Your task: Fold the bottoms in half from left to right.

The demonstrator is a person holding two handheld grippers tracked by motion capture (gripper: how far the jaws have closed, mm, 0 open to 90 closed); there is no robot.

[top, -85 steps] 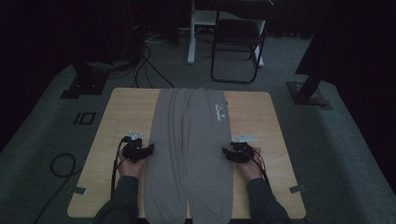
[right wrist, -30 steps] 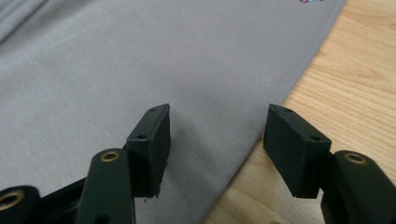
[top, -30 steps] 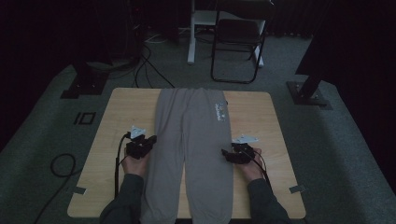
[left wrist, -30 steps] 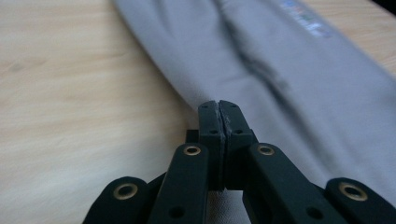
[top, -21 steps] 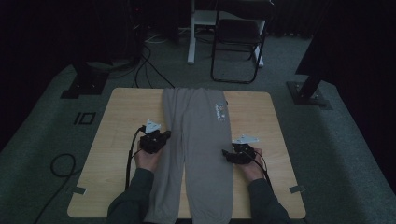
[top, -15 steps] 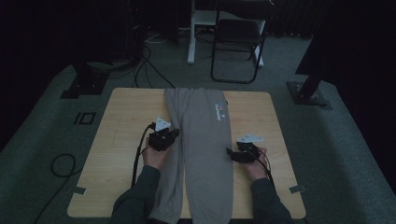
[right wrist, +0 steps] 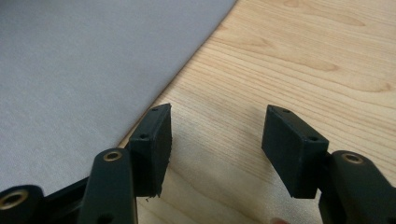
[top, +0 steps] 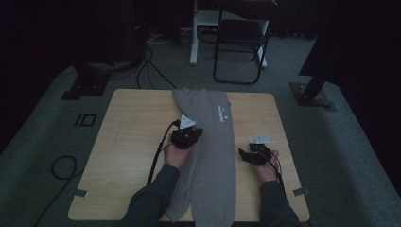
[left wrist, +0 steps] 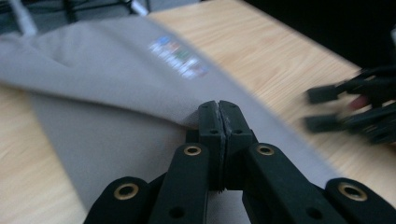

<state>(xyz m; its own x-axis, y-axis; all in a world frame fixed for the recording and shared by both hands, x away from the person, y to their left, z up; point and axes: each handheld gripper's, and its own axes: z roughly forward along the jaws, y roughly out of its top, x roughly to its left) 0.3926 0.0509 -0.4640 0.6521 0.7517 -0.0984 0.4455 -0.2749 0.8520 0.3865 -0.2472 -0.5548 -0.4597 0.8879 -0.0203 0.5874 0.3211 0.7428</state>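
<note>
Grey trousers (top: 208, 142) lengthwise down the middle of the table (top: 127, 142). Left gripper (left wrist: 218, 108) pinching their left edge (already lifted over); best carried flat across to the far edge. Right gripper (right wrist: 212, 140) spread beside the cloth, ready to pin it.

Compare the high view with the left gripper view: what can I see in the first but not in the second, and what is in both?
The high view alone gives the whole wooden table, the folding chair behind it, and the person's forearms. The left gripper view alone shows, close up, the left gripper shut on a fold of the grey trousers. Both show the trousers, their printed label and the right gripper beside the cloth.
</note>
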